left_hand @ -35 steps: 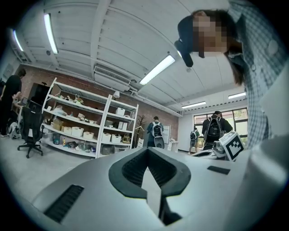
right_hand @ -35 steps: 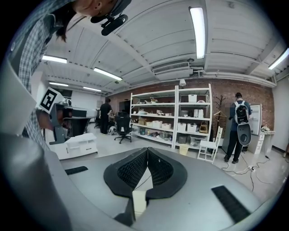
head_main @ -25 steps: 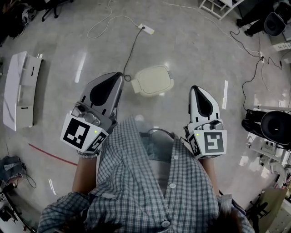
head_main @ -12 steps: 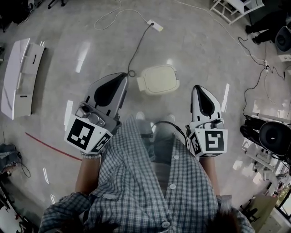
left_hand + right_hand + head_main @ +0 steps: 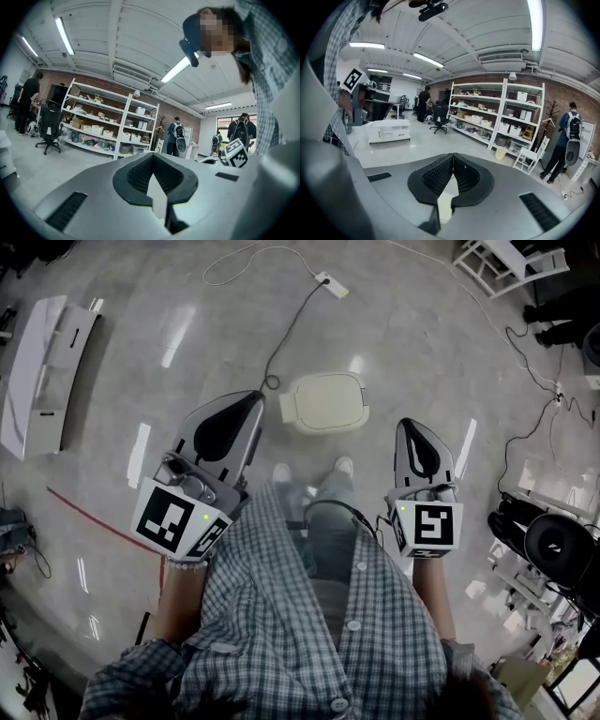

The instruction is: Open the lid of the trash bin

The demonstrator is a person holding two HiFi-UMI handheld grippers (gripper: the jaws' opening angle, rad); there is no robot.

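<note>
The trash bin (image 5: 325,402) stands on the floor (image 5: 422,324) ahead, its lid (image 5: 330,395) shut. The left gripper (image 5: 253,399) and right gripper (image 5: 413,425) are clenched on nothing, well above it. One gripper should come down, part its jaws and hook the lid's free edge; which edge hinges is unclear from above.

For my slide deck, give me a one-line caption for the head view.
Person stands over a closed cream trash bin, left tool and right tool both shut.

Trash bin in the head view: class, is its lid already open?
No, the cream lid lies flat on the trash bin and covers its whole top.
</note>
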